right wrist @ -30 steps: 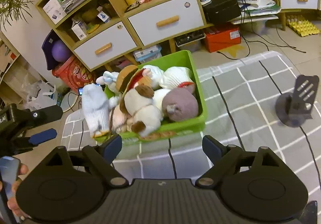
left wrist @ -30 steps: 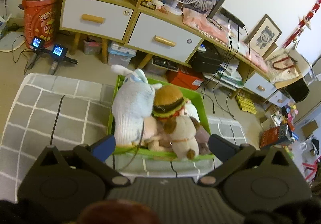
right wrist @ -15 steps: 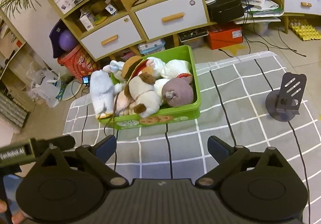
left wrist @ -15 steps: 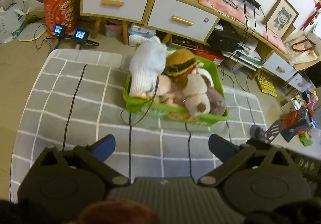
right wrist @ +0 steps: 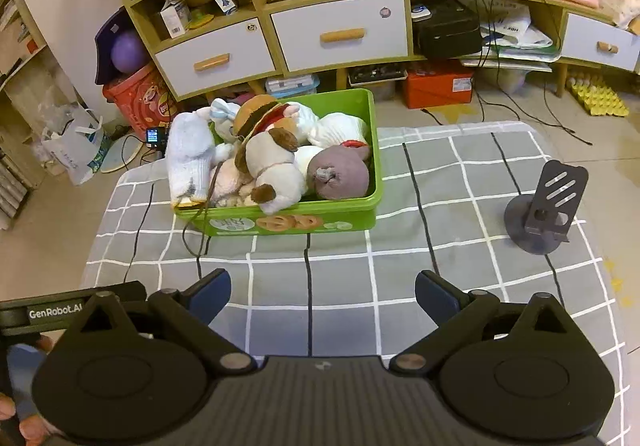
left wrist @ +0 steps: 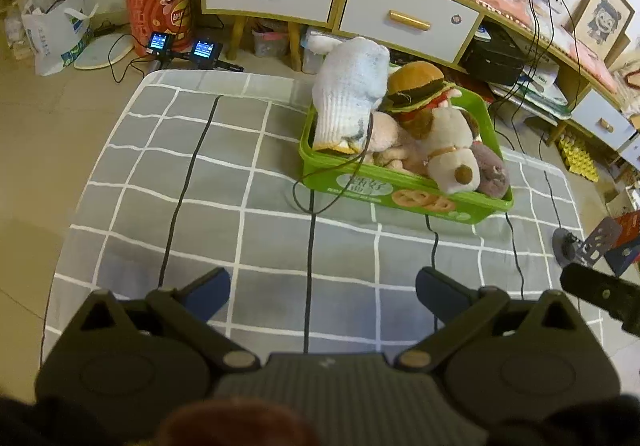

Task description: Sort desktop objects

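Observation:
A green bin [left wrist: 400,198] [right wrist: 280,224] stands on the grey checked cloth [left wrist: 200,206], heaped with plush toys. Among them are a pale blue one [left wrist: 352,94] [right wrist: 188,158], a burger [left wrist: 416,82] [right wrist: 256,114], a brown-eared dog [left wrist: 448,142] [right wrist: 272,166] and a grey-purple ball [right wrist: 340,174]. My left gripper [left wrist: 322,292] is open above bare cloth, short of the bin. My right gripper [right wrist: 322,292] is open too, nothing between its fingers, also short of the bin.
A dark phone stand [right wrist: 540,214] [left wrist: 580,246] sits at the cloth's right side. A thin cord [left wrist: 332,198] droops from the bin onto the cloth. Behind the table are a cabinet with drawers [right wrist: 340,34], floor clutter and a red tub [left wrist: 160,6].
Both grippers have drawn back from the bin and tilted down, so more cloth shows in front of them. The right jaws stand a little wider than a second ago.

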`<action>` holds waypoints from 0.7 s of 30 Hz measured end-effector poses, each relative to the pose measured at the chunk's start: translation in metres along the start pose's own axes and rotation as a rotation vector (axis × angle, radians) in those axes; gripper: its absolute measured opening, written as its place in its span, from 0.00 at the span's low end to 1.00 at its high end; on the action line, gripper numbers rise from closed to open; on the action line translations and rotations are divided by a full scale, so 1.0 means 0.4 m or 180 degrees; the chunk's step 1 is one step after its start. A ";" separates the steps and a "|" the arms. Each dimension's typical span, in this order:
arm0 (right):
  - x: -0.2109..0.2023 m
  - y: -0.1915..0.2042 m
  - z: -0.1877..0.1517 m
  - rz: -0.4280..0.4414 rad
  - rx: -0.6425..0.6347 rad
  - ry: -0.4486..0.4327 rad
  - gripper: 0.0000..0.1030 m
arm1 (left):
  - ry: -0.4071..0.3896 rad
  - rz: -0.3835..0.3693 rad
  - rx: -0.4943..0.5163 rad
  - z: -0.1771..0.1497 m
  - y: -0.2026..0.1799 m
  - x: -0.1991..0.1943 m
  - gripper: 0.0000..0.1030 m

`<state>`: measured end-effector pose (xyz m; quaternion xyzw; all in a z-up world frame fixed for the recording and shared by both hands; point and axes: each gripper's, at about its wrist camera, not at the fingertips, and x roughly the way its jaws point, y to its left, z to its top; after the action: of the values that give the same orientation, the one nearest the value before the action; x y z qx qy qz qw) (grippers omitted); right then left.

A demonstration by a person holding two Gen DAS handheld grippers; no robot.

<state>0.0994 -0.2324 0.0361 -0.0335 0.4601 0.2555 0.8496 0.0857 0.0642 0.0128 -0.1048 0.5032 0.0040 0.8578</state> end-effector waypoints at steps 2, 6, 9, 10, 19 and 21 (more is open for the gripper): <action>-0.002 -0.001 -0.002 -0.0012 -0.0004 -0.0005 0.97 | 0.0009 0.0017 0.0031 -0.004 -0.008 -0.001 0.99; -0.002 0.002 -0.005 -0.0025 -0.0028 -0.0004 0.97 | -0.0006 0.0043 0.0072 -0.012 -0.018 -0.008 0.99; 0.001 0.001 -0.007 -0.0007 -0.0019 0.0013 0.97 | -0.0046 0.0105 0.0091 -0.016 -0.026 -0.013 0.99; 0.002 0.000 -0.007 -0.0001 -0.0008 0.0018 0.97 | -0.0056 0.0122 0.0098 -0.016 -0.028 -0.014 0.99; 0.008 -0.008 -0.008 -0.0013 0.0049 0.0042 0.97 | -0.0100 0.0224 0.0155 -0.017 -0.038 -0.015 0.99; 0.009 -0.008 -0.007 -0.0014 0.0050 0.0046 0.97 | -0.0104 0.0221 0.0164 -0.018 -0.040 -0.015 0.99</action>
<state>0.1001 -0.2345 0.0311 -0.0297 0.4681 0.2497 0.8471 0.0783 0.0479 0.0175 -0.0650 0.4924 0.0225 0.8676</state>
